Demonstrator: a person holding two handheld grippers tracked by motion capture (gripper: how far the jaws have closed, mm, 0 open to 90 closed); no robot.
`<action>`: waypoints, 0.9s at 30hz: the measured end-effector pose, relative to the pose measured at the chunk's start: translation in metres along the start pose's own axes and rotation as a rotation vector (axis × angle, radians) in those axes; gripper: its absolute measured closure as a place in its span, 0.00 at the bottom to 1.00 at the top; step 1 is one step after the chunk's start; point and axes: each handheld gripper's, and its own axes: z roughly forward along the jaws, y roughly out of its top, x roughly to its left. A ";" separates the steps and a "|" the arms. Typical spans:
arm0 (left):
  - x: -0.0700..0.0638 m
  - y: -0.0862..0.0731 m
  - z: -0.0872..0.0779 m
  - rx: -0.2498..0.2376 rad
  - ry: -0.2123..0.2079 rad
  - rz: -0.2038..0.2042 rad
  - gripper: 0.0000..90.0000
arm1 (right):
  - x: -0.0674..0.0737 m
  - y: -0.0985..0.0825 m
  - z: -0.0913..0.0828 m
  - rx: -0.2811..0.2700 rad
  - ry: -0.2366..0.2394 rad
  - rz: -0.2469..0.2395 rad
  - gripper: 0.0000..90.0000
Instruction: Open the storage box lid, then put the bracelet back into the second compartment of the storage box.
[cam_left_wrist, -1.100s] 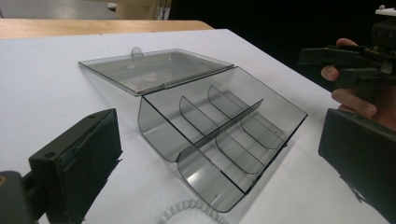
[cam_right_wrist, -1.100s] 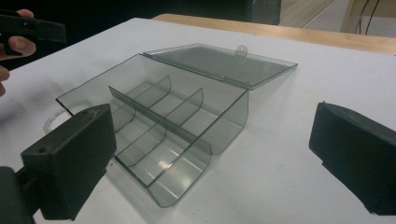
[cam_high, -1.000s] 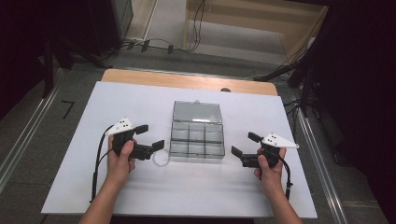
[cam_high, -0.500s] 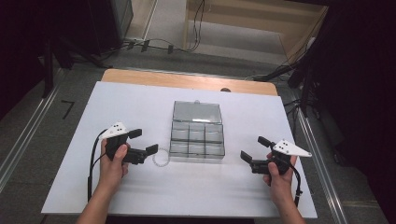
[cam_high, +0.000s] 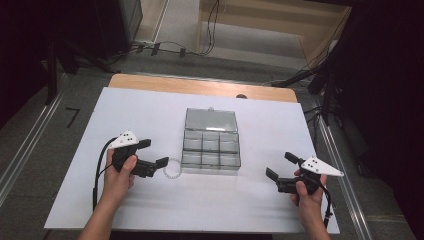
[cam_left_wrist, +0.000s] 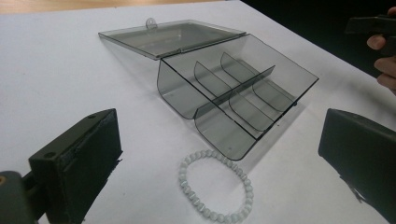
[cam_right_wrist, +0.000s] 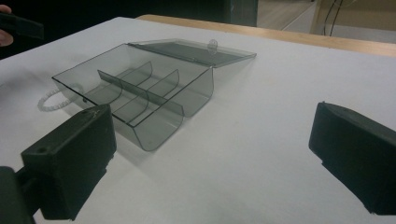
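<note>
A clear grey compartment box (cam_high: 211, 151) lies open mid-table, lid (cam_high: 211, 120) folded back flat; its several compartments look empty (cam_left_wrist: 233, 93) (cam_right_wrist: 140, 91). A white bead bracelet (cam_high: 171, 168) rests on the sheet at the box's near-left corner (cam_left_wrist: 215, 186) (cam_right_wrist: 52, 99). My left gripper (cam_high: 156, 153) is open, jaws wide, just left of the bracelet, which lies between and ahead of its jaws, nothing held. My right gripper (cam_high: 283, 165) is open too, well right of the box near the front edge, empty.
A white sheet (cam_high: 150, 110) covers the table; a wooden strip (cam_high: 200, 87) shows along the far edge. Cables and dark stands sit on the floor beyond. Bare sheet surrounds the box on all sides.
Both grippers drew back from the box toward the person; the right one moved farther right and nearer the front edge. The left one's jaws spread wider. Box and bracelet stayed put.
</note>
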 end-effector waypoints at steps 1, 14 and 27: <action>0.000 0.000 0.000 0.005 0.000 0.006 0.00 | 0.000 -0.001 0.000 0.002 -0.003 -0.004 0.00; -0.005 -0.001 0.007 0.077 0.040 0.055 0.00 | -0.008 -0.004 -0.003 0.005 -0.025 0.006 0.00; -0.010 -0.001 0.017 0.155 0.099 0.069 0.08 | -0.010 -0.004 -0.003 0.009 -0.030 0.010 0.00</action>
